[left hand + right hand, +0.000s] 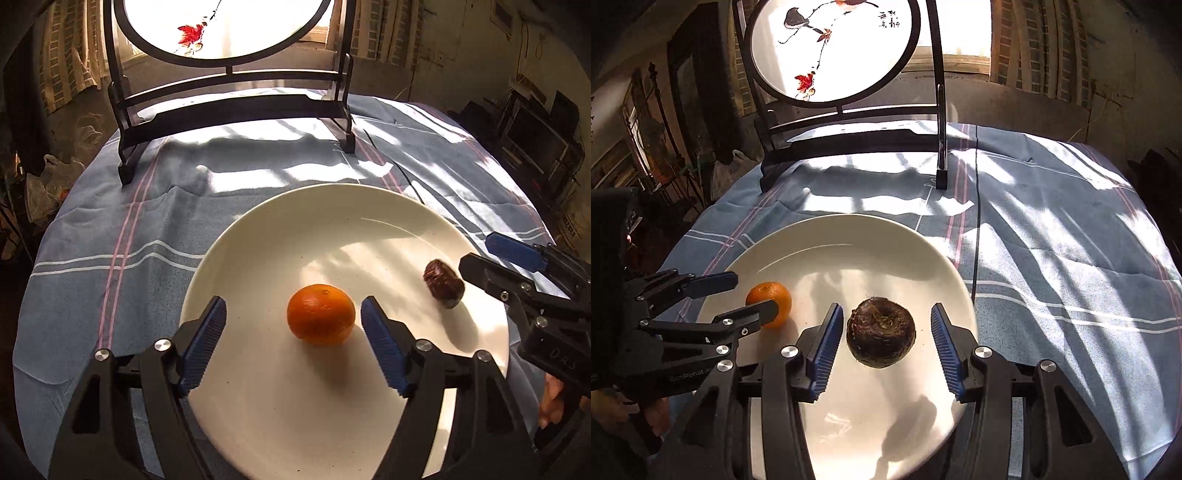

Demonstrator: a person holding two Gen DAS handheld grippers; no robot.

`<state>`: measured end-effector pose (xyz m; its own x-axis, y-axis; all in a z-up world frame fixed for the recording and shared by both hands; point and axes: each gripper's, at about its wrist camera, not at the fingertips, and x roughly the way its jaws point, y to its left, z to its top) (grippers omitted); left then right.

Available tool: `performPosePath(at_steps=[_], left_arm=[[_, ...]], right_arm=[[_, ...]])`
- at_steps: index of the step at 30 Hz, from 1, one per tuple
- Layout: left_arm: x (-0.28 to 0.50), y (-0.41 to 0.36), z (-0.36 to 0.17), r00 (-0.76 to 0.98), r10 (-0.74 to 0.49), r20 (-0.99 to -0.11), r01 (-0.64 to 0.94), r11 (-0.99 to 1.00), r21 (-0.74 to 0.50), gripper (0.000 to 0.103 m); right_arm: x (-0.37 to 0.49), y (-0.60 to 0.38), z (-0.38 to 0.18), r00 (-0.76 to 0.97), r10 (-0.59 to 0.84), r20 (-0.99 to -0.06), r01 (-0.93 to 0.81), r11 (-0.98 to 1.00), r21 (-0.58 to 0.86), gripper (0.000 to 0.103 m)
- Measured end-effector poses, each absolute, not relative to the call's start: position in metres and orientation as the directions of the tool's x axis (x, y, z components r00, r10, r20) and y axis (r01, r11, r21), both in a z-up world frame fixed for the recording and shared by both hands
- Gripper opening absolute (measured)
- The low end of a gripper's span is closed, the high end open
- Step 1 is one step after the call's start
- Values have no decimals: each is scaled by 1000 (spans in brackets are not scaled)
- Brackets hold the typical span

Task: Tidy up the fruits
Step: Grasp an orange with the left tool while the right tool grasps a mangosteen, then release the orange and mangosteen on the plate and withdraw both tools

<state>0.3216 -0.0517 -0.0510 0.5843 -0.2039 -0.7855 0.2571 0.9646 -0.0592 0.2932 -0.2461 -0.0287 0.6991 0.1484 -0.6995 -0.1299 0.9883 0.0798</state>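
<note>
A white plate [280, 406] lies on the blue striped cloth; it also shows in the right wrist view [886, 424]. An orange mandarin [320, 314] rests on the plate between the open fingers of my left gripper [293, 317], with gaps on both sides. A dark brown rough round fruit [881, 333] rests on the plate between the open fingers of my right gripper [886, 325], untouched. The brown fruit [443, 283] lies just left of the right gripper [480, 254] in the left wrist view. The mandarin [769, 303] and left gripper [753, 295] show at left in the right wrist view.
A dark wooden stand [236, 107] with a round painted screen [833, 48] stands at the far side of the table. The blue striped tablecloth [1052, 258] covers the round table. A thin black cable [976, 229] runs across the cloth right of the plate.
</note>
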Motion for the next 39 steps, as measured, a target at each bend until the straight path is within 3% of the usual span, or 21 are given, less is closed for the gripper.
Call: performPosePath(at_steps=[9,16,24,27,31,39], left_arm=[[215,-4,-16,648,-258,-716,316,947,-56,82],[107,19,-37,647,-269,-714,384,923,0,82],[56,23,-60,647,-284,-708,395,919,-7,82],[48,20,-65,632,-290,-719,405,914,-14,73],[41,15,-77,605,-276,-746,427,904,11,45],[50,7,-88,594,-261,-761,435,900,30,43]], right_arm=[[184,-254,-15,705,179,-686,-189,980,62,60],[76,-257,-38,696,217,-685,-202,974,102,61],[21,-253,-53,679,226,-698,-187,973,133,61],[10,-256,-50,696,209,-687,-175,977,120,61],[4,-258,-50,699,206,-685,-175,978,116,61],[5,-255,-53,689,225,-689,-191,973,127,61]])
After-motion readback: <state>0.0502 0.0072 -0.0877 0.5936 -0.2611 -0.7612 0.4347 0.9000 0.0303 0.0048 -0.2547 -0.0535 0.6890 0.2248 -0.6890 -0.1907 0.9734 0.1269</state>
